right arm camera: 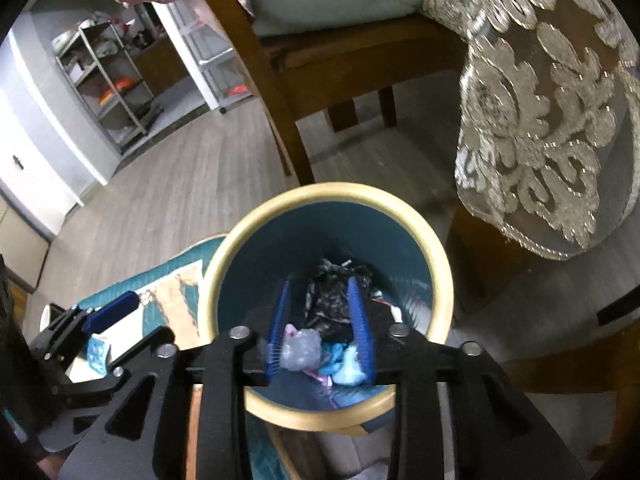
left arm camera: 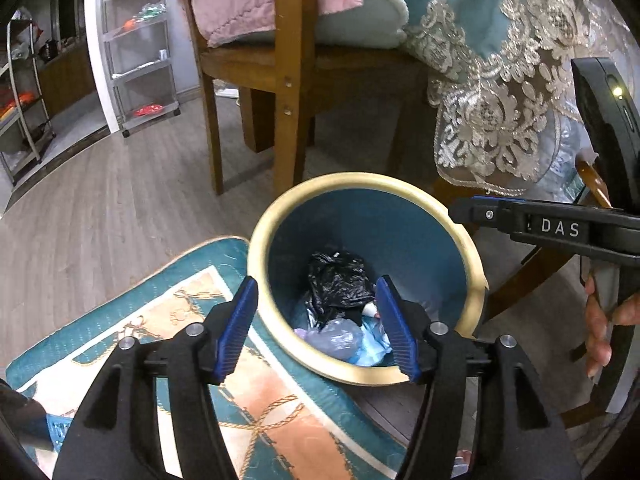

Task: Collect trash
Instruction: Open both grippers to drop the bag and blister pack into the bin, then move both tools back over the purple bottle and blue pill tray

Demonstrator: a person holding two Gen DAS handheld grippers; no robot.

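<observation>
A blue bin with a cream rim [left arm camera: 276, 216] [right arm camera: 224, 248] stands on the floor. Inside lie a crumpled black bag [left arm camera: 338, 276] [right arm camera: 332, 304], a pale purple bag [left arm camera: 338, 338] [right arm camera: 300, 346] and light blue scraps [right arm camera: 348, 362]. My left gripper [left arm camera: 316, 284] hangs open over the bin's near side, nothing between its blue pads. My right gripper [right arm camera: 319, 282] is open over the bin's mouth; the trash seen between its fingers lies down in the bin, not pressed by the pads. The right gripper's black housing [left arm camera: 560, 232] reaches in from the right, held by a hand [left arm camera: 600, 332].
A teal and orange mat [left arm camera: 132, 320] lies left of the bin. A wooden chair [left arm camera: 288, 92] stands just behind it. A lace tablecloth [left arm camera: 492, 120] hangs at the right over a dark table leg. Metal shelves [left arm camera: 140, 52] stand far left across bare wood floor.
</observation>
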